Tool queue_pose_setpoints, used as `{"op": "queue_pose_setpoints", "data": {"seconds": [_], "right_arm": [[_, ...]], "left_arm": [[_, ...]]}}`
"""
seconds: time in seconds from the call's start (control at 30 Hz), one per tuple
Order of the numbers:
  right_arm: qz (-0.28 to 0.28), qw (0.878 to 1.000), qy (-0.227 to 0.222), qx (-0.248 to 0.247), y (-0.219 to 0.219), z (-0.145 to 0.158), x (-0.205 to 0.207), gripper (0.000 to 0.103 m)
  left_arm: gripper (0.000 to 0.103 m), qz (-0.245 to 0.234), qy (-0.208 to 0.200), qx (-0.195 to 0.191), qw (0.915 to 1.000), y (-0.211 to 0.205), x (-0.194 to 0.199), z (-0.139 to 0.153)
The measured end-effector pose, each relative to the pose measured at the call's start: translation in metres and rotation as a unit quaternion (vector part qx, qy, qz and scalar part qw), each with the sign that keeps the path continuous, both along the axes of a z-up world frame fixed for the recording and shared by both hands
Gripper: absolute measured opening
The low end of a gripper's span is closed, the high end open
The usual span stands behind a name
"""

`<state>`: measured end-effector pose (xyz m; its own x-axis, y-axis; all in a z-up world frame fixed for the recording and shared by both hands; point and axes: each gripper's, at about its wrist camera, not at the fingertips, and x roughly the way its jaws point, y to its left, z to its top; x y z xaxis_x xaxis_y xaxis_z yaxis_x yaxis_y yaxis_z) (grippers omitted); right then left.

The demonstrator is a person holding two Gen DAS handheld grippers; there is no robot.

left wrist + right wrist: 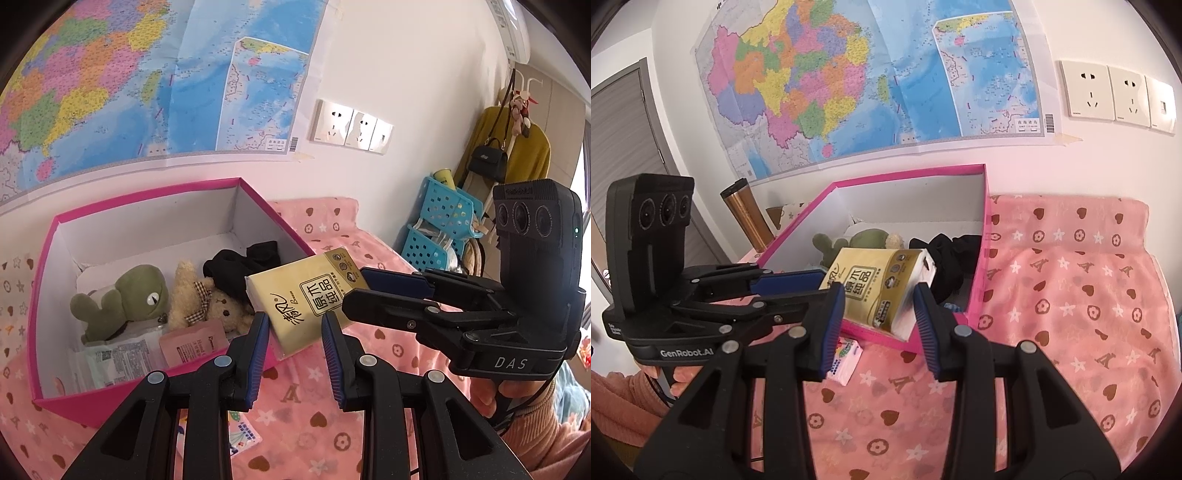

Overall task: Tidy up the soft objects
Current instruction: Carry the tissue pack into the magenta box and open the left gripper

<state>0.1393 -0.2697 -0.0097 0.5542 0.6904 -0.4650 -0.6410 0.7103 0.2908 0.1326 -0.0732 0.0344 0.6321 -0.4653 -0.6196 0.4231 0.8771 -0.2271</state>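
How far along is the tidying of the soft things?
Done: green plush, teddy bear and black cloth lie in the pink box. In hand: right tool holds the tissue pack over the box's rim. Remaining: small packet on the blanket.

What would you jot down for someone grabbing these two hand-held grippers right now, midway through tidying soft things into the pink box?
Right gripper: shut on the yellow tissue pack, held tilted over the near rim of the pink box, not yet released.
Left gripper: closed, empty, just in front of the pack.
Done: green plush, teddy bear and black cloth lie in the box.
Left: lower the pack in and let go; then probably fetch the small colourful packet lying on the blanket outside the box.
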Motion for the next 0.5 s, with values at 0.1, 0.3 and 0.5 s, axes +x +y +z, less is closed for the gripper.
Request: {"op": "queue_pose_setpoints", "data": {"seconds": [0.1,0.3,0.5], "right_arm": [[0.001,1.000,-0.001,0.001,0.001,0.002,0.006,0.042],[0.002,1.000,-0.005,0.000,0.005,0.004,0.014,0.042],[0.002,1.000,-0.003,-0.002,0.007,0.003,0.018,0.042]], "left_arm": [[0.028,0.001,0.000,0.000,1.0000,0.001,0.002,0.001],[0.028,0.006,0.006,-0.001,1.0000,0.002,0.008,0.000],[0.028,0.011,0.010,0.001,0.9999,0.002,0.013,-0.001]]}}
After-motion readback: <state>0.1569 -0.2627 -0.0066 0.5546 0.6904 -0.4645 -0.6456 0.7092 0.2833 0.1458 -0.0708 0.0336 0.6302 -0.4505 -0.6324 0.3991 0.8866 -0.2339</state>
